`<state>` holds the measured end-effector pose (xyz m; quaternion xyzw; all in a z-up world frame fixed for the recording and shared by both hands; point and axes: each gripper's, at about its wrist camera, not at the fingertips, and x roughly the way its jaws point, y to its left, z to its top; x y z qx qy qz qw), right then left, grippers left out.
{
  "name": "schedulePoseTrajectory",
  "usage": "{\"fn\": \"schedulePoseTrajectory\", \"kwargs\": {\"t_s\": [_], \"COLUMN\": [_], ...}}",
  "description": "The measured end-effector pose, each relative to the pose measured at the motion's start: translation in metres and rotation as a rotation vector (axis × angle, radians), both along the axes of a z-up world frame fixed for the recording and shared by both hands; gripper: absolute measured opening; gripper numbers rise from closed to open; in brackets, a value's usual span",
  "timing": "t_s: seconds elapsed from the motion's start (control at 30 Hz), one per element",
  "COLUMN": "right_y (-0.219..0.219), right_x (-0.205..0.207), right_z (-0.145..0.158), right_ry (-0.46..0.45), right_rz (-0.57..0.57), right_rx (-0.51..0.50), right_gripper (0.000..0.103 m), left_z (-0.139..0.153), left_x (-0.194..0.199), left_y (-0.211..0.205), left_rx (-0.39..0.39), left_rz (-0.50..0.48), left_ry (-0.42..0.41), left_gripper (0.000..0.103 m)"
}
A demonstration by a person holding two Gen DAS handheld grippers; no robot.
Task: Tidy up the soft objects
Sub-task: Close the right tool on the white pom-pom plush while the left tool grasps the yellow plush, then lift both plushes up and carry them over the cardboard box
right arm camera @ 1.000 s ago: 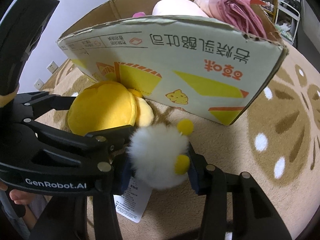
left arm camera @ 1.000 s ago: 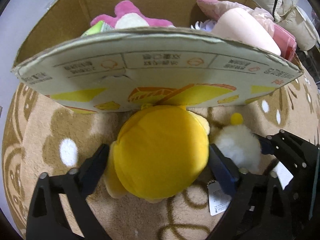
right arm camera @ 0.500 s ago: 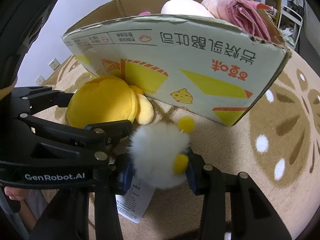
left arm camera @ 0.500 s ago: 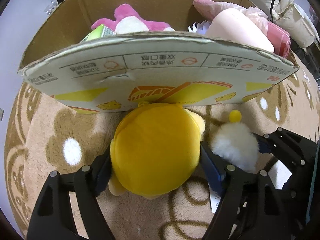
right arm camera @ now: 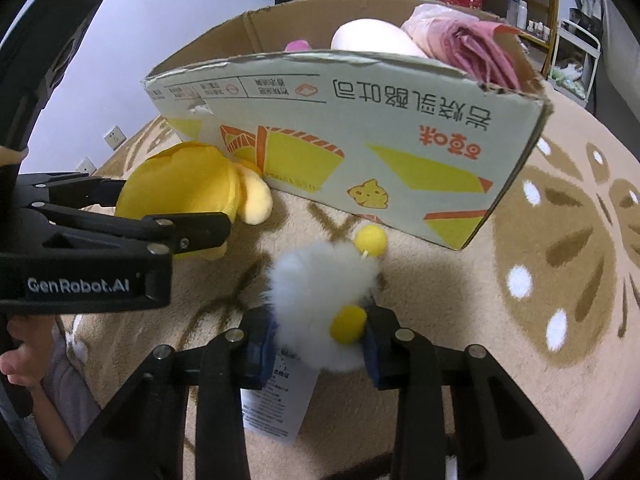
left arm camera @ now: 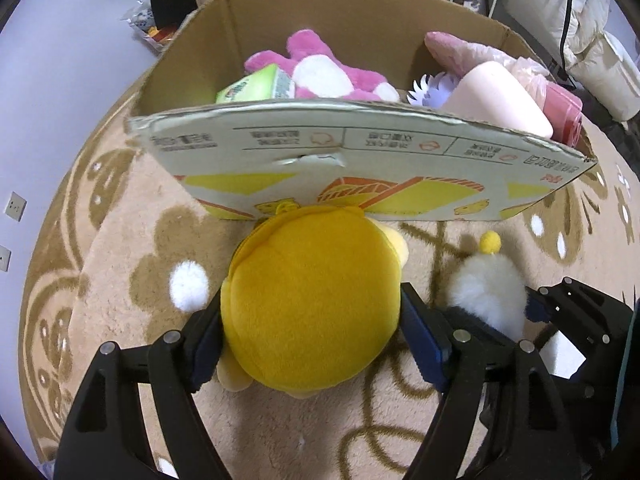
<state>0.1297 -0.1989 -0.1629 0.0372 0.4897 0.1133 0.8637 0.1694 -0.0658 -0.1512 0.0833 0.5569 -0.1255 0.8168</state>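
My left gripper (left arm camera: 312,332) is shut on a round yellow plush toy (left arm camera: 312,304), held just above the carpet in front of the cardboard box (left arm camera: 360,160). My right gripper (right arm camera: 320,344) is shut on a small white fluffy toy (right arm camera: 320,296) with yellow pompoms and a paper tag. The white toy (left arm camera: 486,292) sits to the right of the yellow one in the left wrist view. The yellow plush (right arm camera: 188,184) and left gripper (right arm camera: 180,216) show at the left of the right wrist view. The box (right arm camera: 360,128) stands right behind both toys.
The box holds a pink plush (left arm camera: 320,68), a green pack (left arm camera: 252,88), a pale pink cushion (left arm camera: 496,96) and a pink bag (right arm camera: 476,48). A beige patterned carpet (right arm camera: 540,280) covers the floor. Shelves and a white rack (right arm camera: 572,48) stand behind the box.
Both grippers have risen and pulled back a little with their toys; the box's inside shows more. The jaws have closed tighter on the yellow plush.
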Motion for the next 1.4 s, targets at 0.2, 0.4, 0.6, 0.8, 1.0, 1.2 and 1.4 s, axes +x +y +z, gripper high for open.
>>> {"fn": "schedulePoseTrajectory", "kwargs": {"t_s": [0.2, 0.4, 0.6, 0.8, 1.0, 1.2, 1.4], "right_y": [-0.016, -0.025, -0.028, -0.02, -0.018, -0.015, -0.015], "right_x": [-0.022, -0.04, -0.06, -0.06, -0.054, -0.037, -0.01], "right_z": [0.013, 0.03, 0.054, 0.079, 0.111, 0.143, 0.167], "right_ry": [-0.042, -0.078, -0.162, -0.239, -0.319, -0.384, -0.444], "right_rz": [-0.032, -0.079, -0.101, -0.121, -0.11, -0.096, -0.08], "right_rx": [0.02, 0.004, 0.017, 0.047, 0.06, 0.041, 0.034], "right_gripper": [0.037, 0.037, 0.037, 0.037, 0.037, 0.037, 0.037], "left_z": [0.028, 0.049, 0.071, 0.094, 0.119, 0.137, 0.14], "left_x": [-0.015, -0.032, -0.036, -0.033, -0.027, -0.008, 0.019], "left_y": [0.016, 0.034, 0.042, 0.052, 0.044, 0.03, 0.018], "left_rx": [0.016, 0.026, -0.014, -0.046, -0.019, -0.008, 0.017], "left_rz": [0.028, 0.066, 0.142, 0.176, 0.146, 0.116, 0.102], "left_ry": [-0.083, -0.142, -0.221, -0.309, -0.413, -0.482, -0.514], "left_gripper": [0.078, 0.078, 0.078, 0.078, 0.078, 0.078, 0.078]}}
